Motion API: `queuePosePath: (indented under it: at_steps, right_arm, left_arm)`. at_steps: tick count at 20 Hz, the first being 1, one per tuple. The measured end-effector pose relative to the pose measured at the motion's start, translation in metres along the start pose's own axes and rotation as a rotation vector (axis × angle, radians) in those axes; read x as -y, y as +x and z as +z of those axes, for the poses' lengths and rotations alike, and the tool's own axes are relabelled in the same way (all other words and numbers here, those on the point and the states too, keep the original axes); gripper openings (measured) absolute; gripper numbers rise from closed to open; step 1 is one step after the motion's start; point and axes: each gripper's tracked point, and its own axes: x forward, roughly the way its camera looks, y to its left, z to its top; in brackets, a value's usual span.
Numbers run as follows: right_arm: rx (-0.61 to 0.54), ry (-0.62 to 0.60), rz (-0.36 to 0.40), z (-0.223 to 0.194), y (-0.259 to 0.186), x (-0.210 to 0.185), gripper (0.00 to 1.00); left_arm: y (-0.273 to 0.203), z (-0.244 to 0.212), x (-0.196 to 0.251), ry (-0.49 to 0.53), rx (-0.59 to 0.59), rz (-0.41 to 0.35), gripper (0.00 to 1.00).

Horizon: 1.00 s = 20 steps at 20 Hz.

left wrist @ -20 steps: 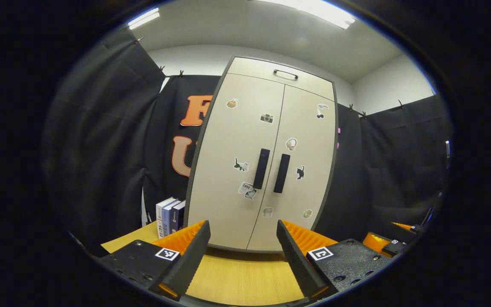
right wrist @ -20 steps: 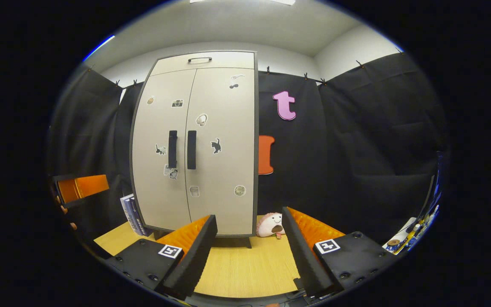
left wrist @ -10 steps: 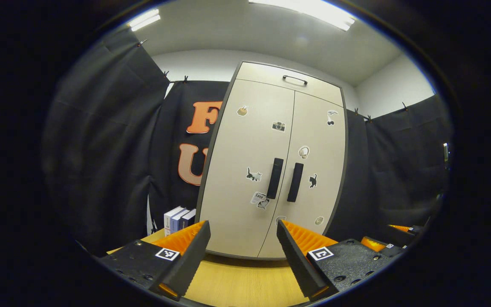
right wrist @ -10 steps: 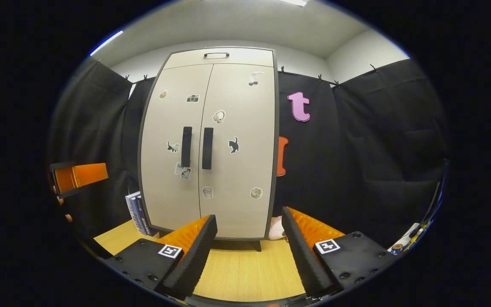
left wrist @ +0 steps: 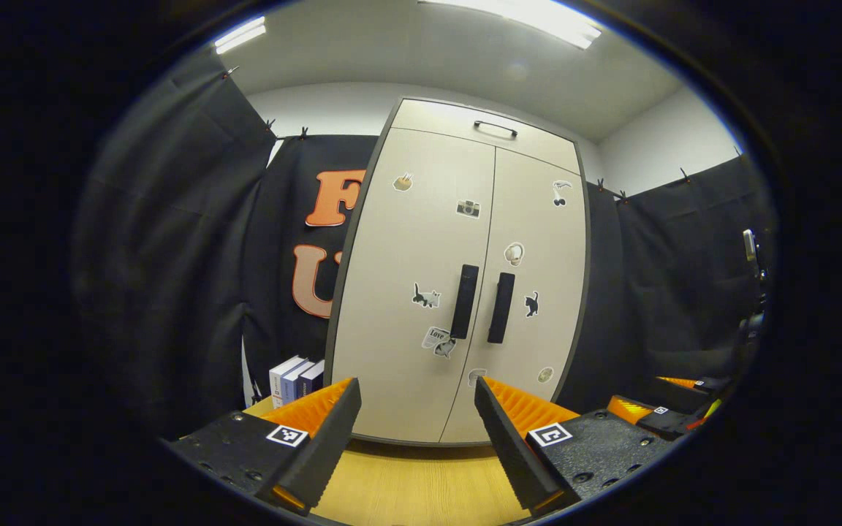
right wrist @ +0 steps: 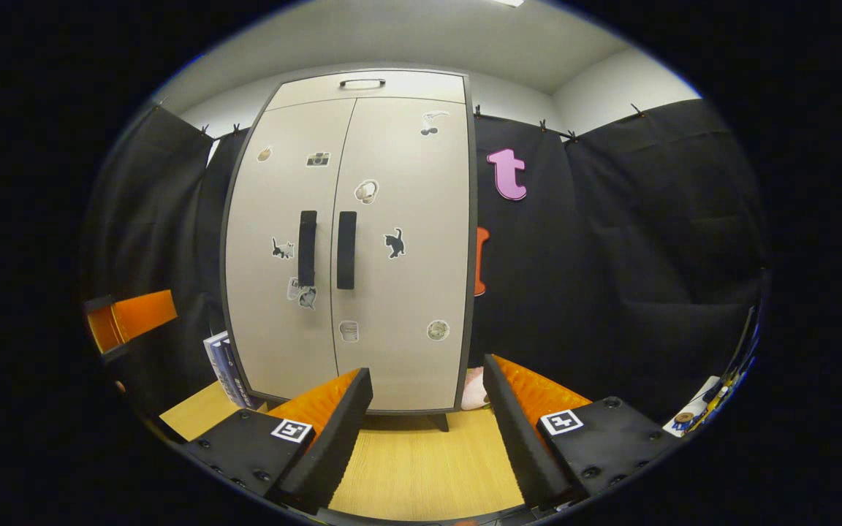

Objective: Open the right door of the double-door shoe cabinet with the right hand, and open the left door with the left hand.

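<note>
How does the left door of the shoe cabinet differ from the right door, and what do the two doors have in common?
The left door has its black handle at its right edge, whereas the right door has its handle at its left edge, so the two handles stand side by side at the middle seam. The stickers differ too: the left door carries a small camera sticker near the top, whereas the right door carries a black cat beside its handle. Both doors are beige, tall and shut.

A staged recording booth: black cloth [right wrist: 611,241] is clipped up as walls, white room walls [left wrist: 319,109] and ceiling strip lights [left wrist: 531,14] are seen above, a wooden tabletop [right wrist: 421,467] below.
</note>
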Motion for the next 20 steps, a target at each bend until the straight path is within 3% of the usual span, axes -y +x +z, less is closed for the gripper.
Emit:
queuePosePath:
  at_steps: [12, 20]
  right_arm:
    - [0.035, 0.016, 0.092, 0.056, 0.096, -0.065, 0.98]
    - [0.066, -0.036, 0.104, 0.088, 0.171, -0.108, 0.97]
  left_arm:
    - [-0.002, -0.011, -0.025, 0.014, -0.034, 0.024, 0.95]
    - [0.005, -0.015, -0.047, 0.035, -0.054, 0.044, 0.95]
